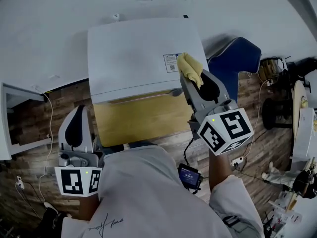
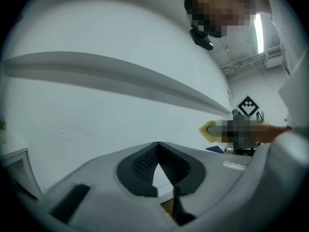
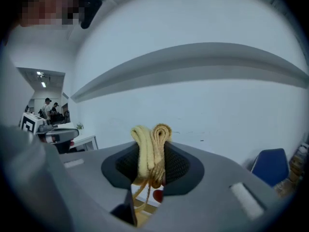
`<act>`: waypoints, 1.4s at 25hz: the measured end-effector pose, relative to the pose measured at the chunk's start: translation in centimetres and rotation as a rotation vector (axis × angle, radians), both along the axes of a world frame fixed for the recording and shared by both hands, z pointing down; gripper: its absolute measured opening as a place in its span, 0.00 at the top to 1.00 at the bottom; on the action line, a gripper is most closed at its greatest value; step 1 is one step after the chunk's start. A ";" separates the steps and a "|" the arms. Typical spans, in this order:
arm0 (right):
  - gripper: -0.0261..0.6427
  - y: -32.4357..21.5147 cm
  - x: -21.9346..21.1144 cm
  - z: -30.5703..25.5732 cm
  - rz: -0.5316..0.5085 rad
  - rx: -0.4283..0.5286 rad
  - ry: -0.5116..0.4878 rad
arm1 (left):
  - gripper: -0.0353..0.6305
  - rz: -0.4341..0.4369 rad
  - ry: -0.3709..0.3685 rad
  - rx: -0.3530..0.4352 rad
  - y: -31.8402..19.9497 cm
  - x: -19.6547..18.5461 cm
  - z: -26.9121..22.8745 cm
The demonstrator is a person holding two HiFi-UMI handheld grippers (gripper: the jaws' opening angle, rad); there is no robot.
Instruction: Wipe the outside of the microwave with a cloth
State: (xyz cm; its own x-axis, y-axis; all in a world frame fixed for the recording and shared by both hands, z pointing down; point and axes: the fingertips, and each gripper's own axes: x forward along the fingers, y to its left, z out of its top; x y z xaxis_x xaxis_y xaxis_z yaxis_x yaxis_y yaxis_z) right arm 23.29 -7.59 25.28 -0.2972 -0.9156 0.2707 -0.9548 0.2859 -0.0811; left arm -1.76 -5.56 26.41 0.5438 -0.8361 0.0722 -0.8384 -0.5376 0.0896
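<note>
Pinching bunched yellow cloth (image 3: 151,149), right tongs (image 1: 191,76) closed on it over microwave (image 1: 138,58) top. Cloth soft, light, limp: grip mid-fold. Left tongs (image 2: 158,151) closed, empty.

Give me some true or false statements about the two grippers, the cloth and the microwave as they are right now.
1. The right gripper is shut on a yellow cloth. True.
2. The left gripper holds a second cloth. False: its jaws are together with nothing between them.
3. The microwave is white. True.
4. The cloth lies spread out on the floor. False: it is bunched in the right gripper's jaws, up by the microwave's right top edge.
</note>
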 end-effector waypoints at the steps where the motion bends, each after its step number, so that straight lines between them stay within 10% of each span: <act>1: 0.79 -1.1 0.8 0.1 0.005 -0.014 0.017 | 0.96 -0.001 0.001 0.001 -0.2 0.1 0.1; 35: 0.79 -22.4 16.8 11.2 0.248 -0.555 0.295 | 0.95 0.091 0.046 -0.057 -4.9 -1.1 2.8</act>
State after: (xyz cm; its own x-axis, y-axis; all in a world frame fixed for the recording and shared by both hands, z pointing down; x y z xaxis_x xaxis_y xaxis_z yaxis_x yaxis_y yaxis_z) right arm 40.12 -29.95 36.50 0.0622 -0.6490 0.7582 -0.9915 0.0466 0.1212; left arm -2.87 -10.43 29.21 0.6207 -0.7786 0.0919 -0.7810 -0.6038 0.1594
